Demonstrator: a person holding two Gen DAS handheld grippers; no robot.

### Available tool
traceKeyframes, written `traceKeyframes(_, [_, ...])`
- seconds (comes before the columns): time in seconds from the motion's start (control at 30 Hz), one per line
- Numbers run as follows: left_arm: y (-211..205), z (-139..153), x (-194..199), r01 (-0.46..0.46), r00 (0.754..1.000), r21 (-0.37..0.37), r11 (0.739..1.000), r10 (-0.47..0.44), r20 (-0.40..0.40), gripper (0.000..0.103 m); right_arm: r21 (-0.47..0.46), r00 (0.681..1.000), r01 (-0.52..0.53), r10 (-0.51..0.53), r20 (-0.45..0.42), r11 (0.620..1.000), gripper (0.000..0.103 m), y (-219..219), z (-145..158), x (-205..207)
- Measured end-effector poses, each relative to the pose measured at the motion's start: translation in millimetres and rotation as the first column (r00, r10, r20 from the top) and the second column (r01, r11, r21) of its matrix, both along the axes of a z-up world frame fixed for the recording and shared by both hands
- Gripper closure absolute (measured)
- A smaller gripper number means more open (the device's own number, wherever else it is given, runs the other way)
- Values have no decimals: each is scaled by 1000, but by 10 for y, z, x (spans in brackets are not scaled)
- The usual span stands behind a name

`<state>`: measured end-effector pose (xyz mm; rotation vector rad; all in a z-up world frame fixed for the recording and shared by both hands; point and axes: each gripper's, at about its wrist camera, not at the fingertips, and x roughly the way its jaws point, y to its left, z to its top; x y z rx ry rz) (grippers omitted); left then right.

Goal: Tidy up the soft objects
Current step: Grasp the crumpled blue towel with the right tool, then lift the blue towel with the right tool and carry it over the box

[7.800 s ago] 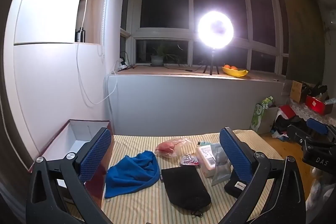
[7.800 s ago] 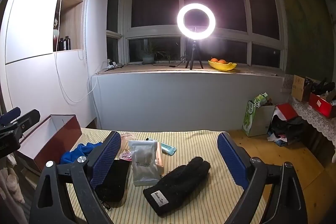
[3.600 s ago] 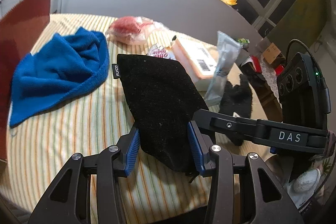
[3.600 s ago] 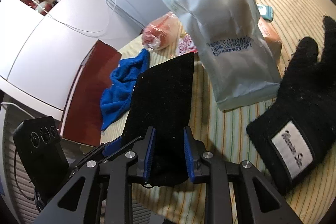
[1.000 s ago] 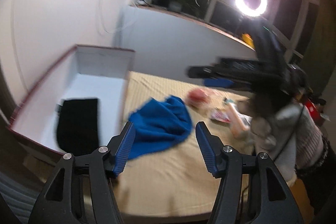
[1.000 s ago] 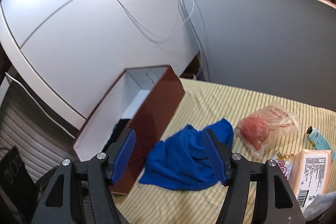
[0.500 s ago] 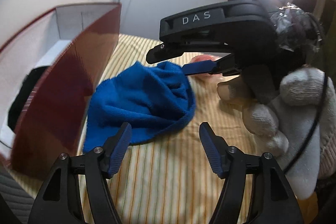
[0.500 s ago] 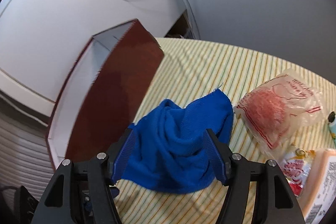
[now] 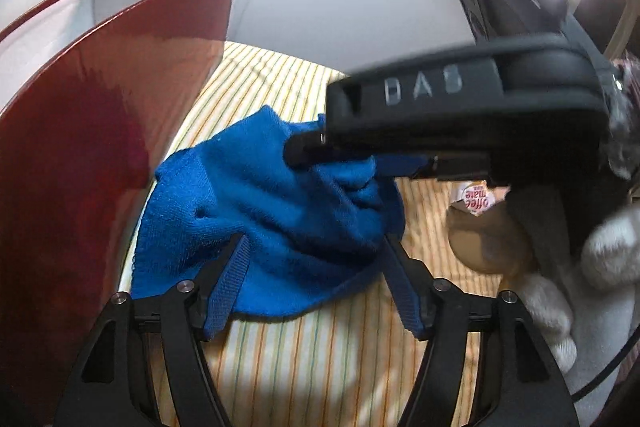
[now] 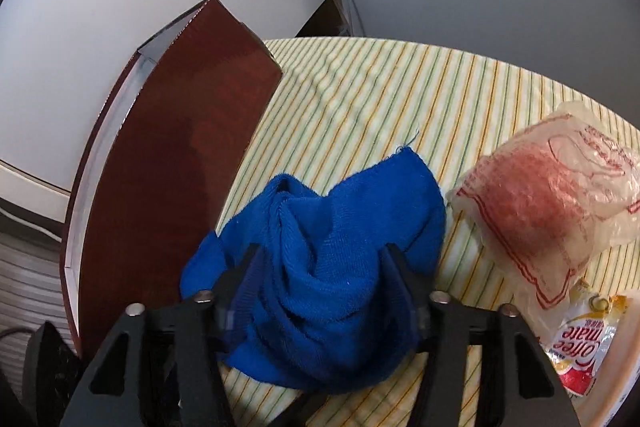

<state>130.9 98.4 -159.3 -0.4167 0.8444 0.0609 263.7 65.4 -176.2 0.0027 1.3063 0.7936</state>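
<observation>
On the striped surface [image 10: 360,99], two claws meet over one blue cloth [image 10: 328,227], which lies crumpled near the left edge, just beside the tall red-brown box [image 10: 172,167].

The biggest hazard, as we judge it, is that box. Its wall stands high and close on the left, and a cloth lifted too low could snag the rim or push the box off line.

Next is the cloth itself. The right claw [image 10: 320,251] has just been closing, and its pads now press into the bunched folds between them. Only part of the fabric is gathered, so a trailing corner could drag or slip free.

The left claw [image 9: 313,241] has just opened a little. It stands apart astride the cloth's near edge, pressing on nothing. With both tools and a gloved hand [image 9: 560,299] crowding one bundle, we think a knock between them is possible.

To the right, the clear bag holding something pink [image 10: 540,195] lies just beside the cloth. Nearer the front, a small creamer sachet [image 10: 576,347] could be swept along by a dragging hem.

Open room lies toward the far edge, where bare stripes run clear. The left side is walled off by the box, and the right is cluttered.
</observation>
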Motion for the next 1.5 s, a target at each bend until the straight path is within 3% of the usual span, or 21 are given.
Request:
traceKeyframes(0.03, [13,6,15,9,1000,-7,1000,-9,3,40,6,1000,-4,4,-12,1000,62,-13,-5,-11])
traceKeyframes(0.2, [4,24,79,30,1000,-35,999,-29,11,71,50,997,-12,15,-76,999,76,-85,-25,-67])
traceKeyframes(0.33, [4,35,80,34,999,-63,997,-33,19,82,69,997,-26,31,-71,997,81,-110,41,-219])
traceKeyframes(0.57, [-86,264,-85,62,995,-63,996,-57,82,83,96,999,-25,27,-20,995,83,-216,299,-472])
traceKeyframes(0.93, [-262,976,-573,101,966,-1,995,-98,239,83,182,990,-46,20,142,982,83,-572,1128,-902])
traceKeyframes(1.23, [52,1498,-848,45,940,84,995,-71,333,83,253,958,-143,70,277,957,84,-209,1759,-1079])
traceKeyframes(1.5, [564,1656,-787,-5,955,130,992,-34,295,83,283,942,-210,115,317,936,84,411,1849,-1016])
